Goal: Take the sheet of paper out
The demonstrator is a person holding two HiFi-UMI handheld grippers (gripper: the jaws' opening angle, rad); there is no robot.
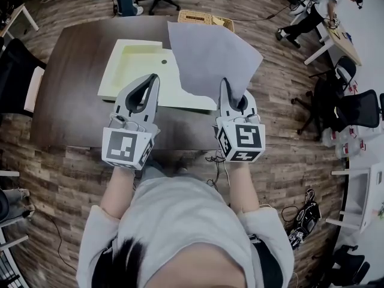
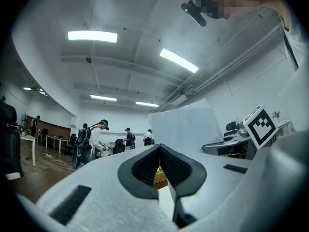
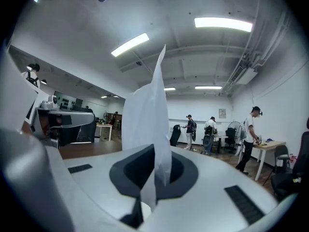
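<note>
Table [image 1: 72, 101] of dark wood fills the head view, a pale shallow tray [image 1: 129, 71] lying across its far half. Over the tray's right end stands the sheet of paper [image 1: 210, 59], its lower corner pinched in my right gripper [image 1: 225, 84], whose jaws are clamped tight on it. Only the right gripper view shows that pinch close up: the sheet [image 3: 145, 115] rises nearly edge-on from between the dark pads. My left gripper [image 1: 154, 78] hovers above the tray's near edge, jaws closed tip to tip on nothing; its own view catches the sheet [image 2: 186, 127] broadside. A wicker basket [image 1: 195, 18] sits at the table's far edge.
</note>
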